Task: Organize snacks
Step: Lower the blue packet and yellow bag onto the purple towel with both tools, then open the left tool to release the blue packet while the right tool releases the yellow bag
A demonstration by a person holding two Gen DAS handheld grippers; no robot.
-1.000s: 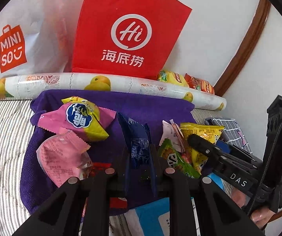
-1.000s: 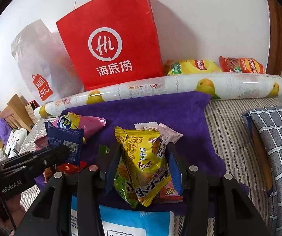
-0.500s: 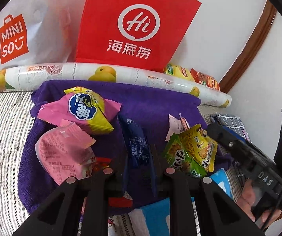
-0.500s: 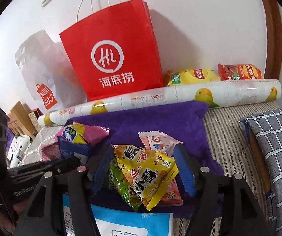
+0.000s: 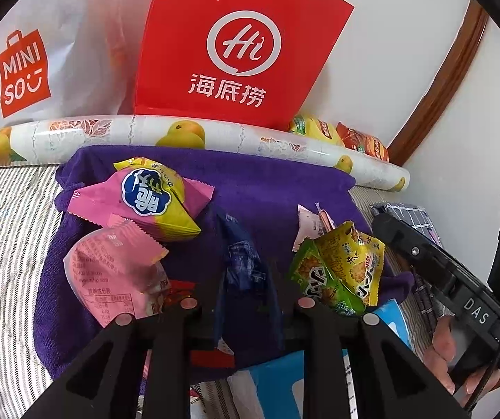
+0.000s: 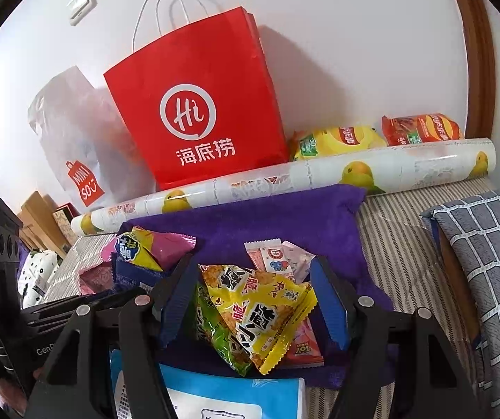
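Snack packets lie on a purple towel (image 5: 267, 188) on a striped bed. My left gripper (image 5: 246, 279) is shut on a dark blue packet (image 5: 239, 262), held upright between its fingers. My right gripper (image 6: 253, 286) is open, its blue pads either side of a yellow packet (image 6: 260, 310) that lies loose on a green packet (image 6: 211, 328); the same yellow packet (image 5: 351, 262) shows in the left wrist view. A pink-and-yellow packet (image 5: 148, 202) and a pale pink packet (image 5: 117, 272) lie at the towel's left. Small pink packets (image 6: 278, 258) lie behind the yellow one.
A red paper bag (image 6: 197, 111) and a white Miniso bag (image 5: 40, 56) stand against the wall behind a fruit-print roll (image 6: 320, 174). Two chip bags (image 6: 375, 136) lie by the roll. A grey checked pillow (image 6: 487, 262) is at right. A blue-white package (image 6: 229, 398) lies near me.
My right gripper has opened and pulled back; the yellow packet dropped from upright to lying tilted on the green one. My left gripper still holds the blue packet.
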